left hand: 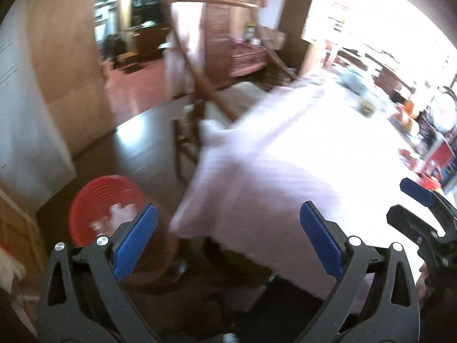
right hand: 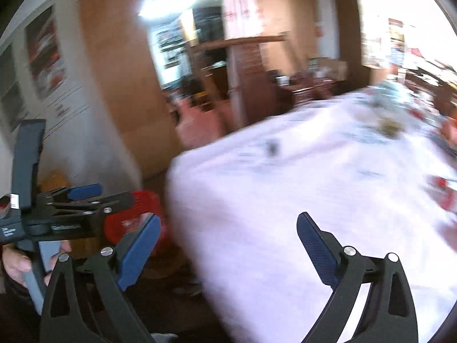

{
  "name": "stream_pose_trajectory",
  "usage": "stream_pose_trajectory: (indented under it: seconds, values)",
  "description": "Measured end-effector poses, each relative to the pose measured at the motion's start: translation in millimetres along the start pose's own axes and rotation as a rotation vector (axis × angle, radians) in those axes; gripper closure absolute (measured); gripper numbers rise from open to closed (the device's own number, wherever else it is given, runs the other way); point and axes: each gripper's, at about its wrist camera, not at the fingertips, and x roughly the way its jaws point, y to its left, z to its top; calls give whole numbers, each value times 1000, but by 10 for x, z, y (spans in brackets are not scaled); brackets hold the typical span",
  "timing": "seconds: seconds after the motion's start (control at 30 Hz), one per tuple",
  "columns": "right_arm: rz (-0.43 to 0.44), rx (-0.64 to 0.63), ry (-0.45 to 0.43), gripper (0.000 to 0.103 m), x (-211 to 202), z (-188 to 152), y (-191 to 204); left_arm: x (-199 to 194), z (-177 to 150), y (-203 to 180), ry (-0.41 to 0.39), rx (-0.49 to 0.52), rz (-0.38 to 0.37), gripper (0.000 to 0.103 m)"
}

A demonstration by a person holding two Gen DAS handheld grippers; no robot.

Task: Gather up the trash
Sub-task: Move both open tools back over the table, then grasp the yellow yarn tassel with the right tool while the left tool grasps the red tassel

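In the left wrist view the left tongs (left hand: 228, 234) stand wide apart with nothing between the blue pads. Just beyond their left pad, low on the floor beside the corner of the bench (left hand: 328, 148), sits a red ribbed trash basket (left hand: 97, 200) with pale scraps lying inside, which is probably why both tools hover near that corner: the basket looks like the drop point for the trash. The right tongs (left hand: 411, 200) show at the far side from the basket, cut by the frame edge. A wooden chair (left hand: 200, 80) stands behind the bench corner. Small things far along the white cloth, away from the basket, are smeared by blur and glare, so I cannot name them

In the right wrist view the right tongs (right hand: 228, 243) are likewise spread and empty, over the near edge of the bench (right hand: 285, 188). The left tongs (right hand: 97, 195) cross in front of the red trash basket (right hand: 142, 200) and hide most of it; a hand (right hand: 17, 263) grips their handle. Red and greenish bits on the cloth farthest from the basket may be remaining trash, too blurred to tell
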Motion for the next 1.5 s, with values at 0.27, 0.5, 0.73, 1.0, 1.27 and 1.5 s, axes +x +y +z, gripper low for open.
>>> stream_pose_trajectory:
  seconds: [0.27, 0.5, 0.73, 1.0, 1.27, 1.5]
  values:
    - [-242, 226, -39, 9, -694, -387, -1257, 348, 31, -1231, 60, 209, -124, 7]
    - [-379, 360, -54, 9, -992, -695, -1992, 561, 6, -1911, 100, 305, -185, 7]
    - [-508, 506, -74, 16, -1311, -847, -2740, 656, -2, -2294, 128, 361, -223, 7]
    - [-545, 522, 77, 43, -977, -795, -3276, 786, 19, -2677, 160, 405, -268, 7]
    - [-503, 528, 133, 46, -686, -675, -3450, 911, 53, -2938, 181, 443, -297, 7]
    - [-450, 527, 143, 56, -461, -577, -3493, 981, 56, -3073, 193, 463, -306, 7]
